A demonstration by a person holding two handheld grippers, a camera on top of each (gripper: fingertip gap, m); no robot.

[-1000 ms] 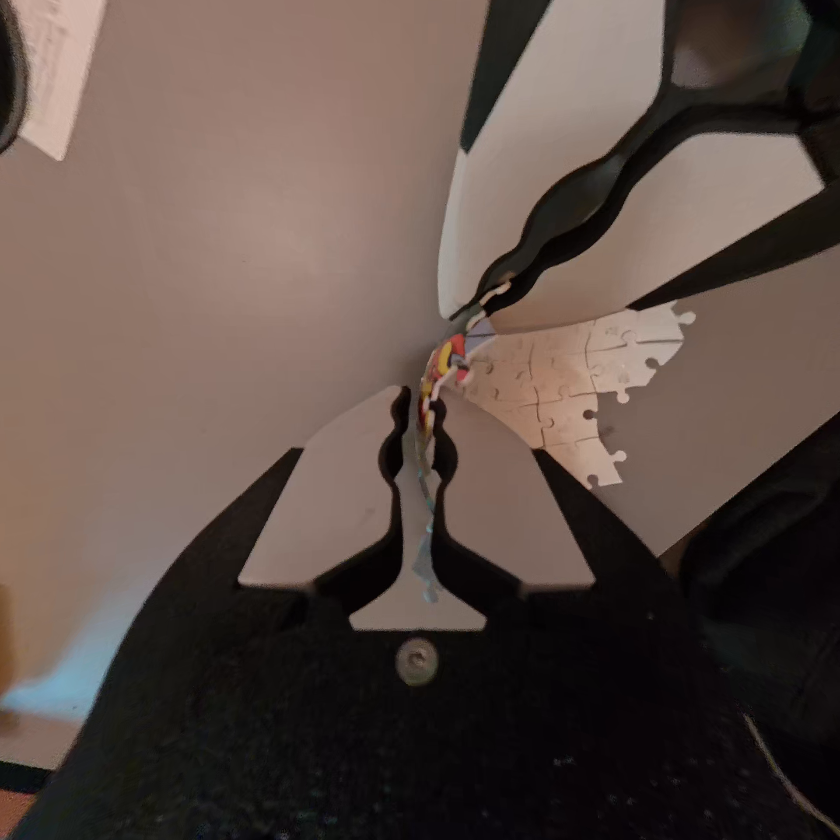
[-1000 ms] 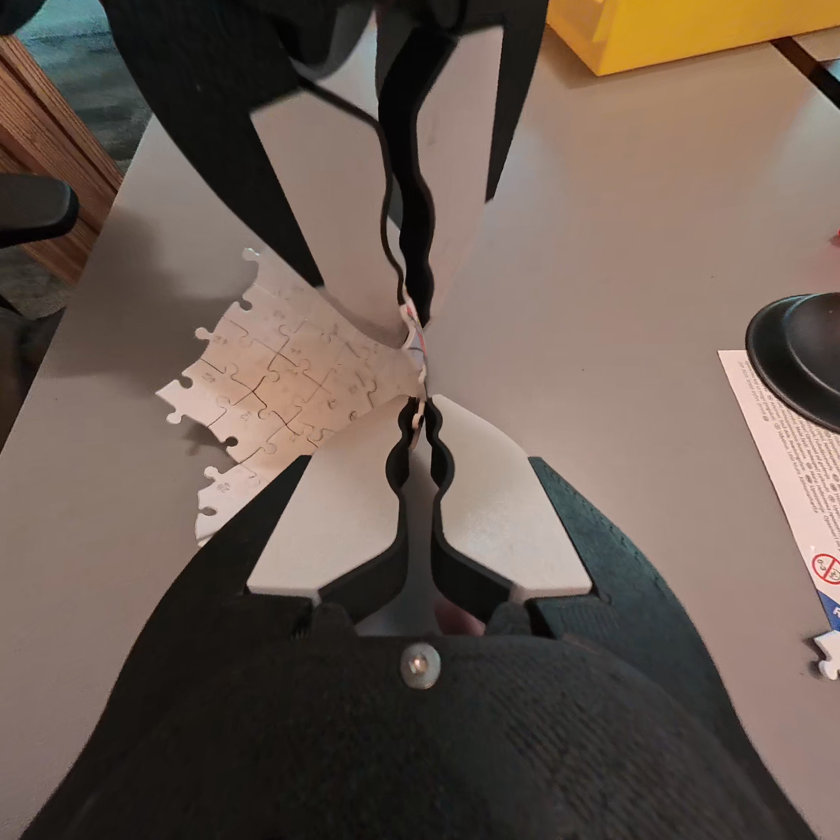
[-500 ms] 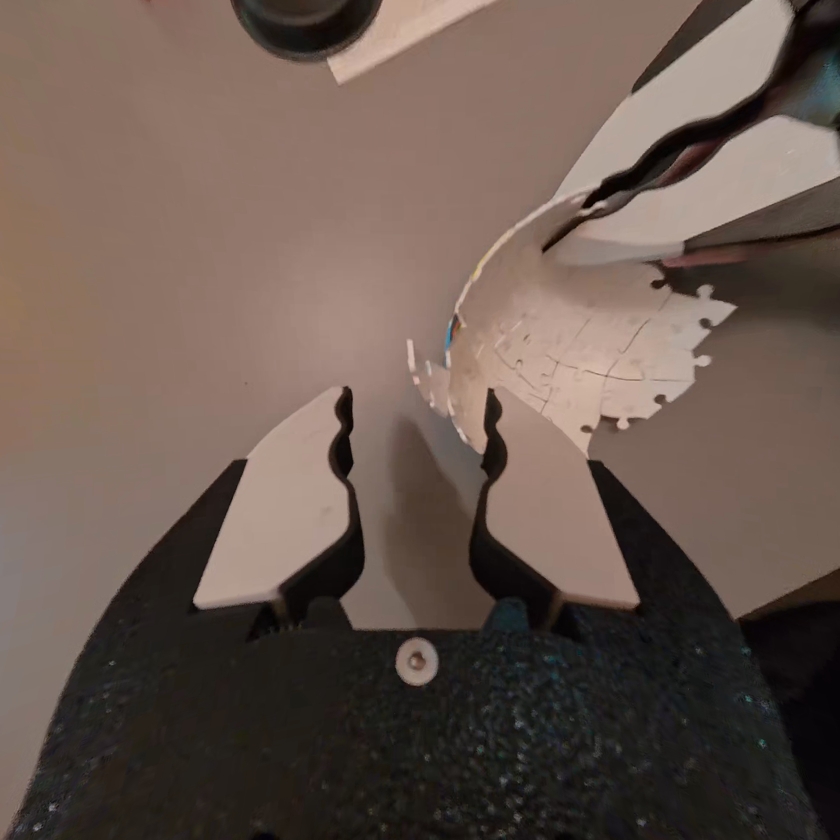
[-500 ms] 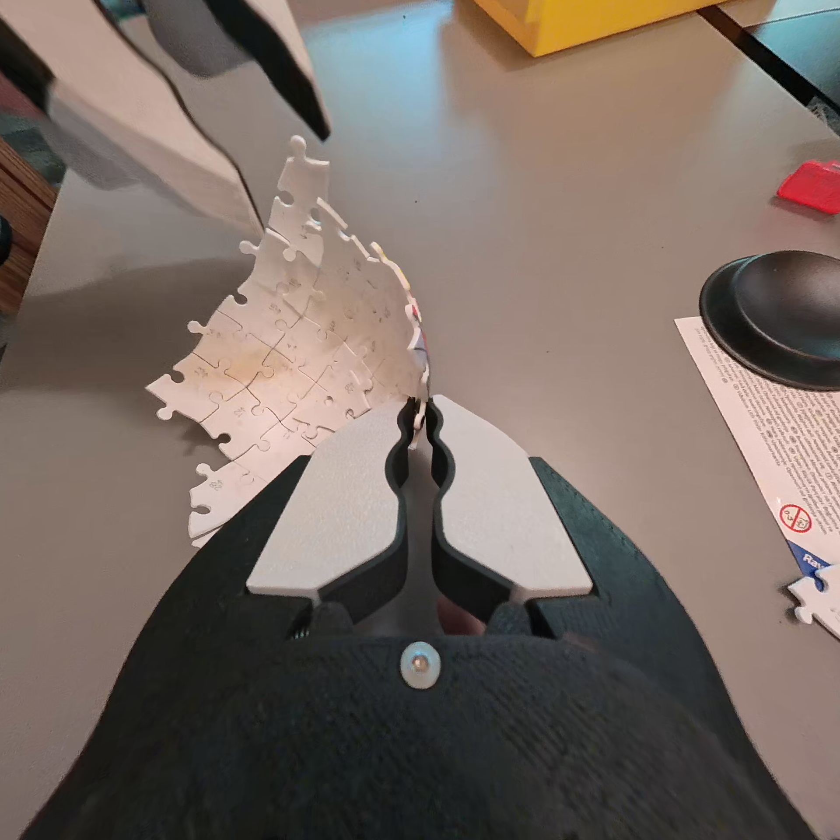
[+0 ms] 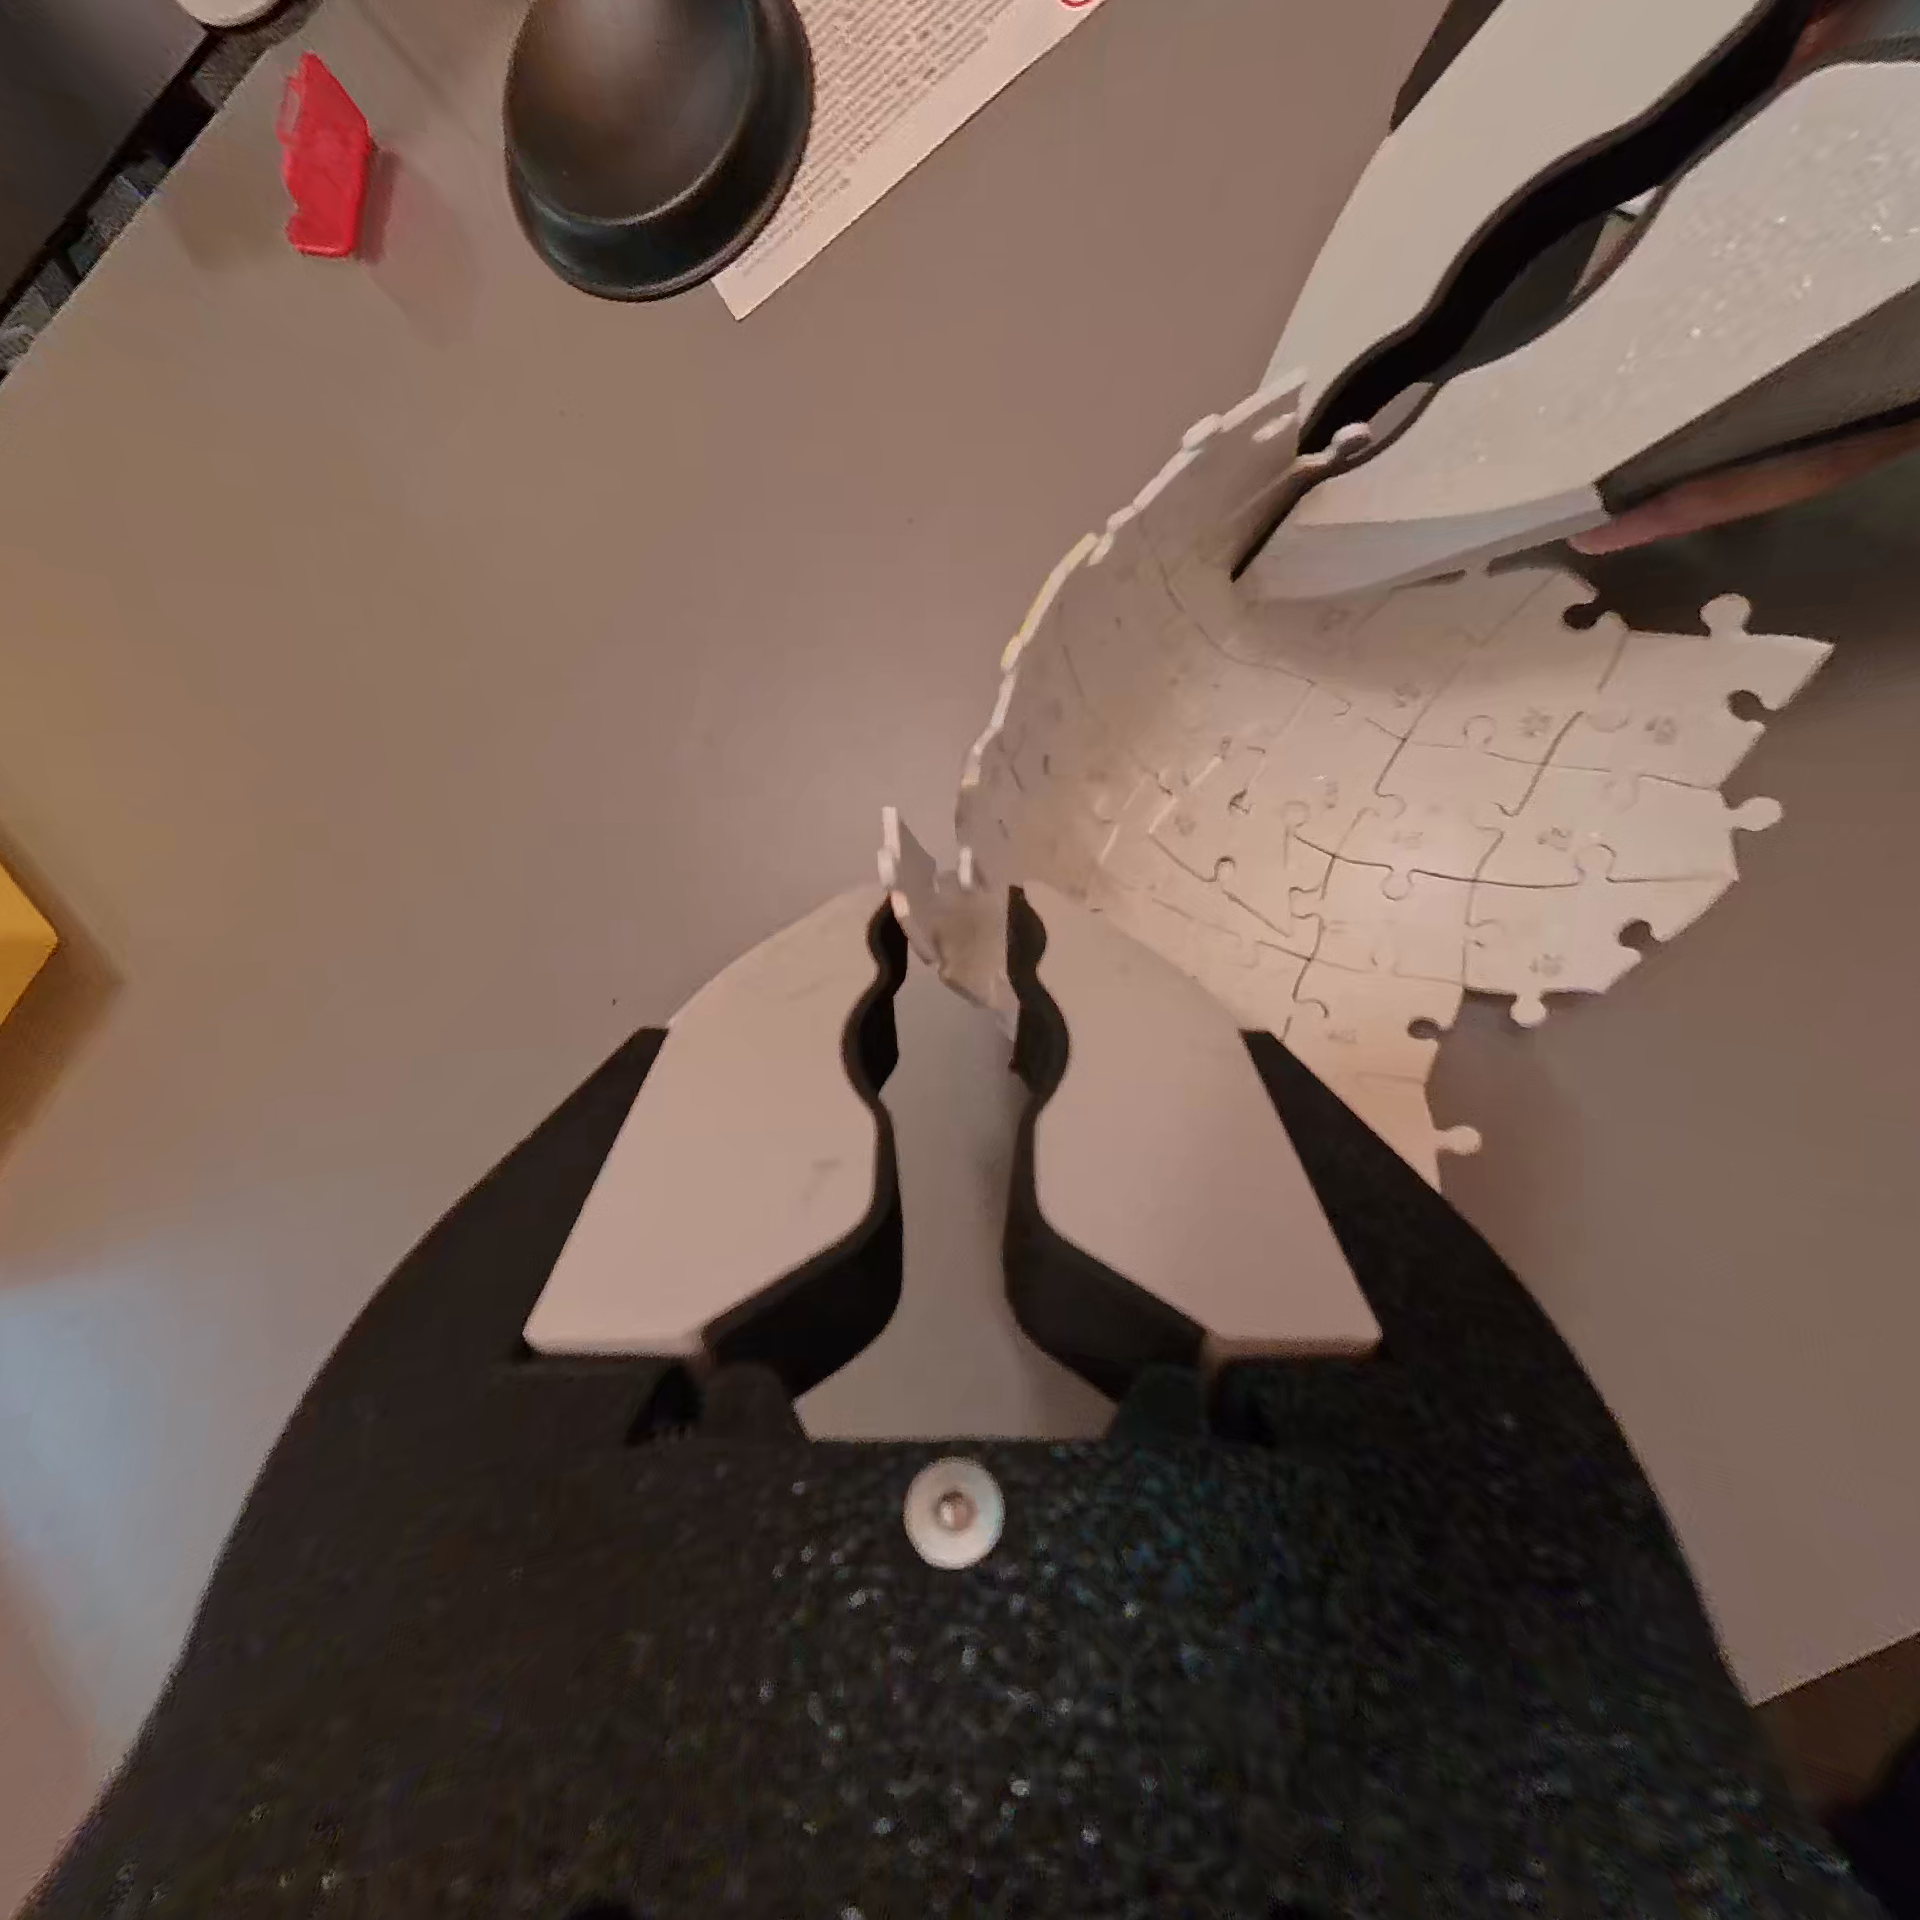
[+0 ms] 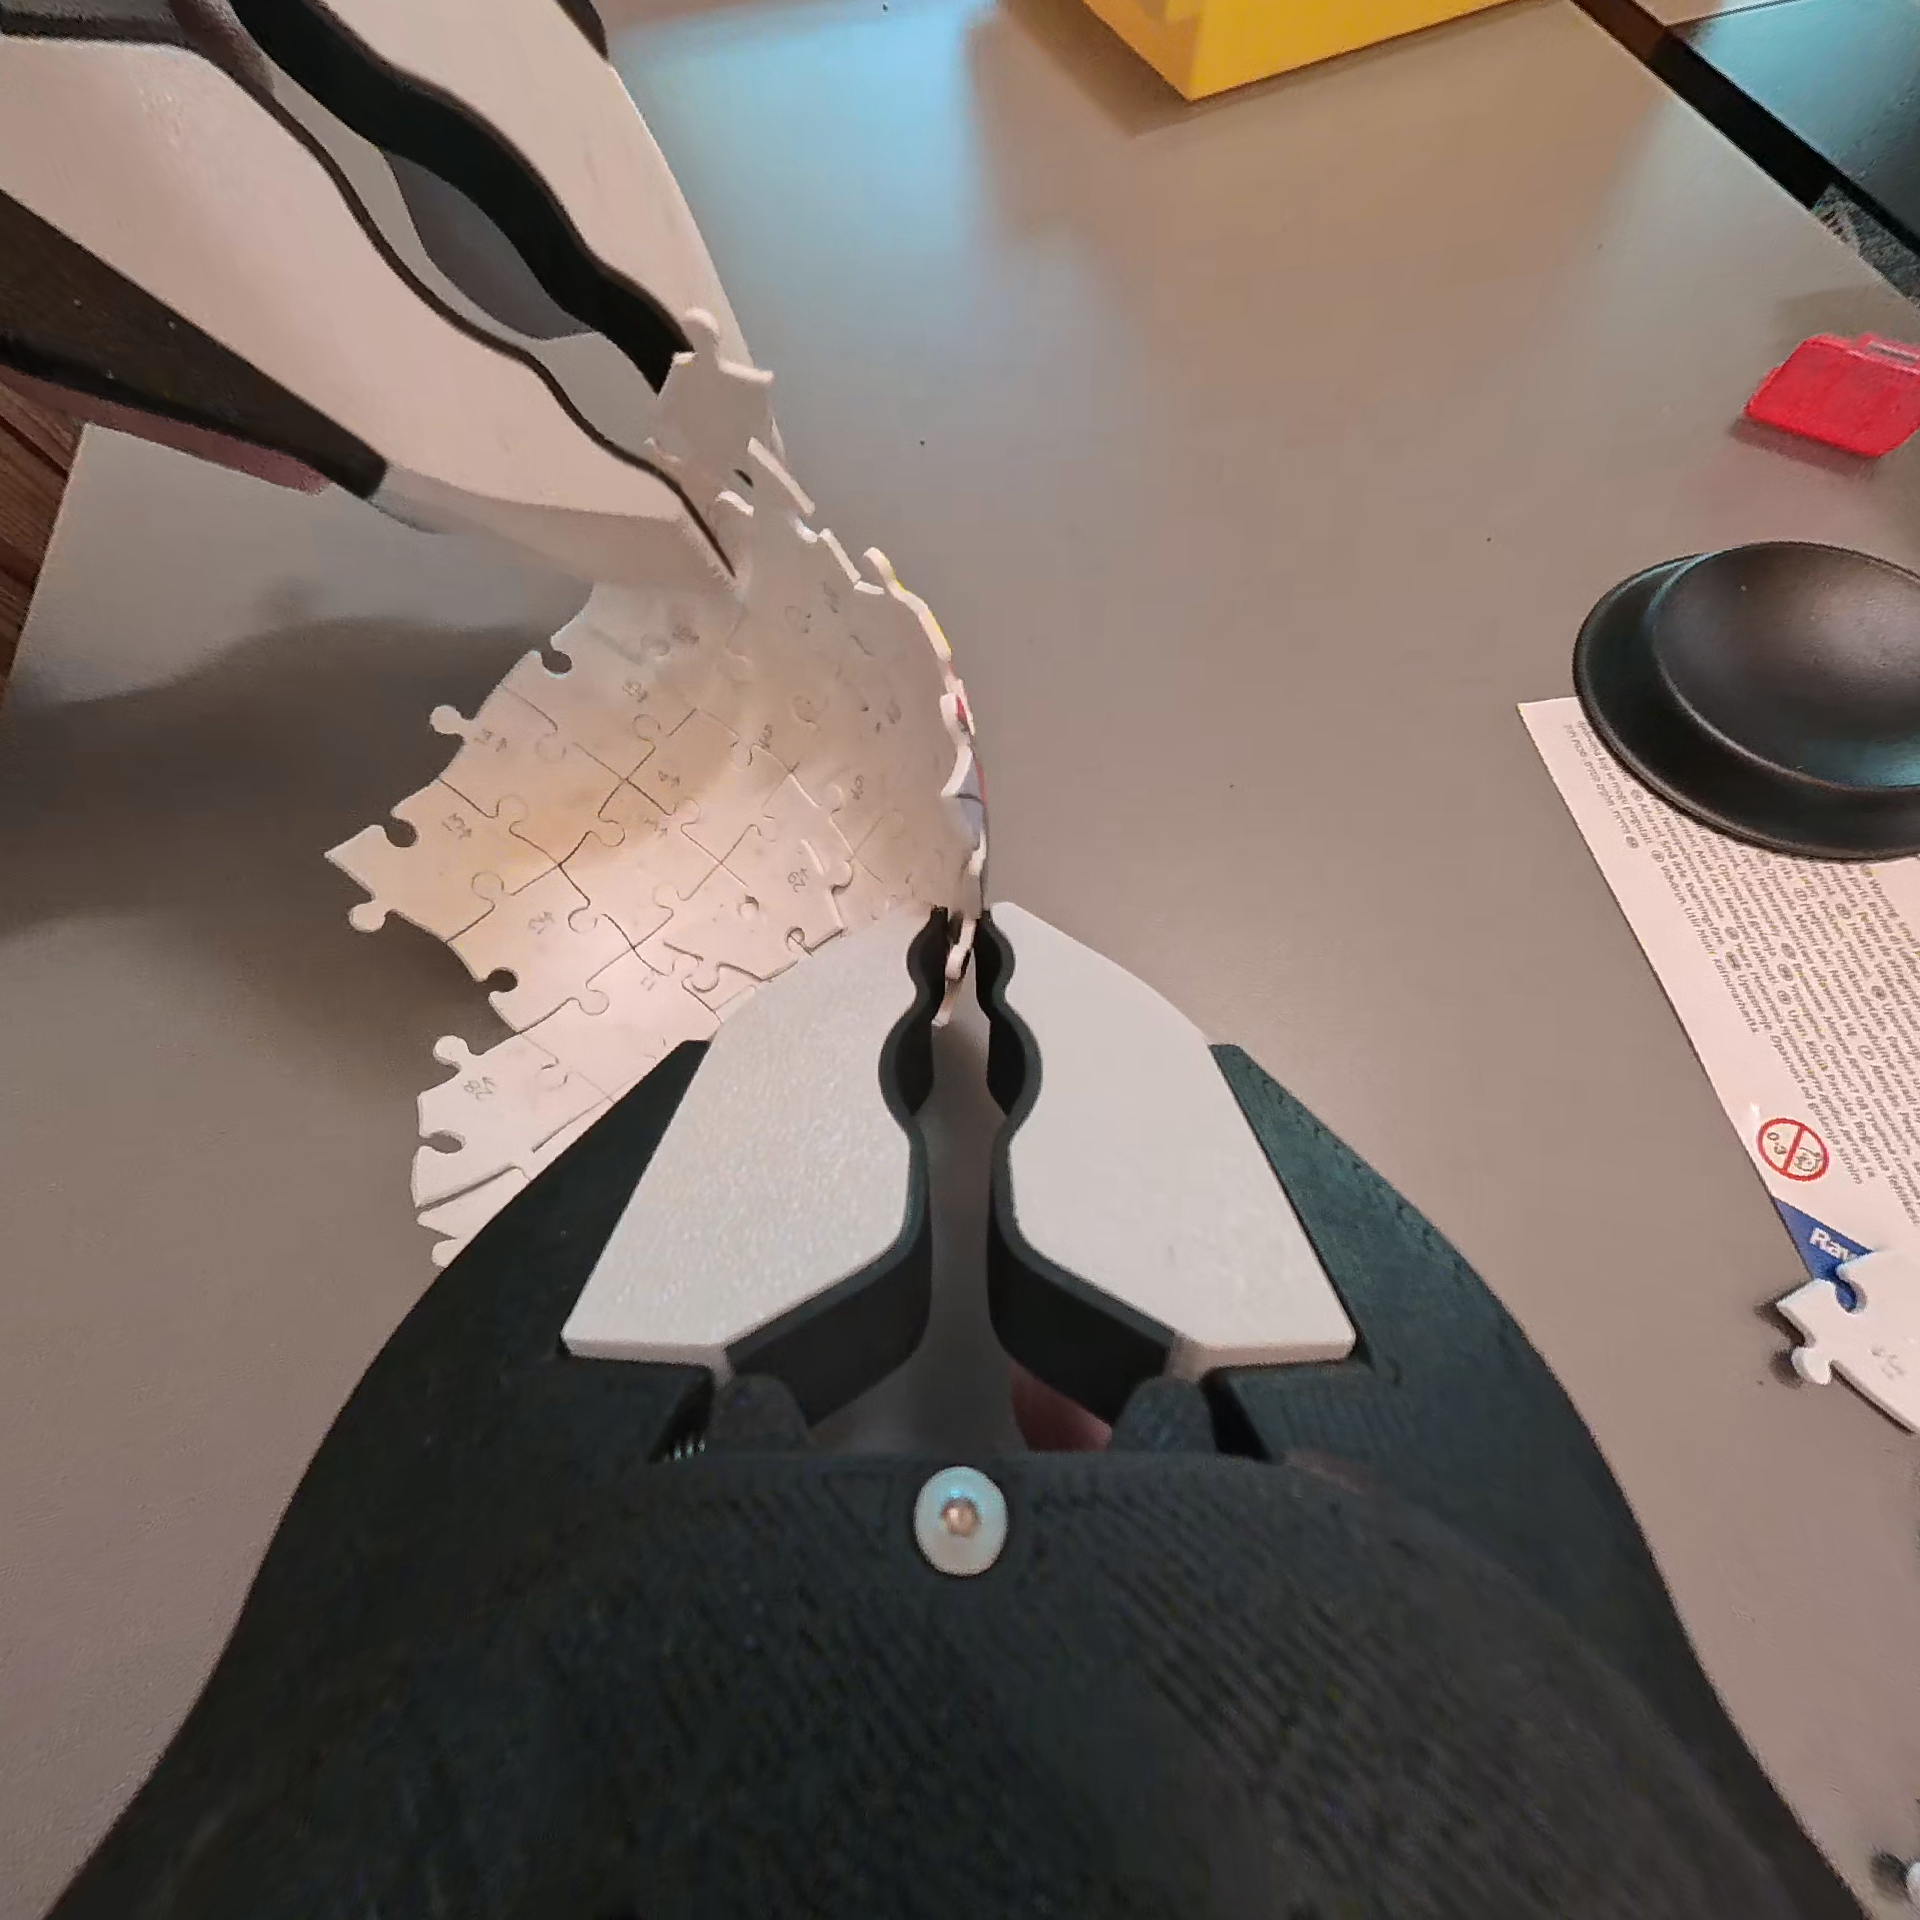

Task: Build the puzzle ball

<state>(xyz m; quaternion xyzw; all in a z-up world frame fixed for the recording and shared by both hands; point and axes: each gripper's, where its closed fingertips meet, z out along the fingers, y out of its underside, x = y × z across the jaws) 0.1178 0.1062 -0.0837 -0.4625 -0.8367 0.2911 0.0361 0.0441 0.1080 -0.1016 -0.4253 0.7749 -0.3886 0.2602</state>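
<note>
The part-built puzzle ball is a curved white shell of joined pieces [image 5: 1403, 810], seen from its blank inner side, with a coloured outer edge [image 6: 966, 727]. It stands tilted on the grey table [image 6: 1247, 520]. My right gripper [image 6: 961, 945] is shut on the shell's near rim; it also shows in the left wrist view [image 5: 1309, 457] at the upper right. My left gripper [image 5: 951, 925] has its jaws narrowed onto a jagged rim piece that spans the gap at an angle. In the right wrist view it [image 6: 707, 447] pinches the shell's upper edge.
A black domed stand [image 6: 1766, 696] sits on a printed leaflet [image 6: 1745, 987] at the right. A red block [image 6: 1839, 395] lies beyond it, a yellow box [image 6: 1299, 42] stands at the back, and a loose puzzle piece [image 6: 1860, 1340] lies near the right edge. The gap from one gripper's tips to the other's is roughly 8 centimetres.
My left gripper let go of the shell, opened, and has now closed in on another part of its rim. My right gripper kept its hold while the shell tipped up.
</note>
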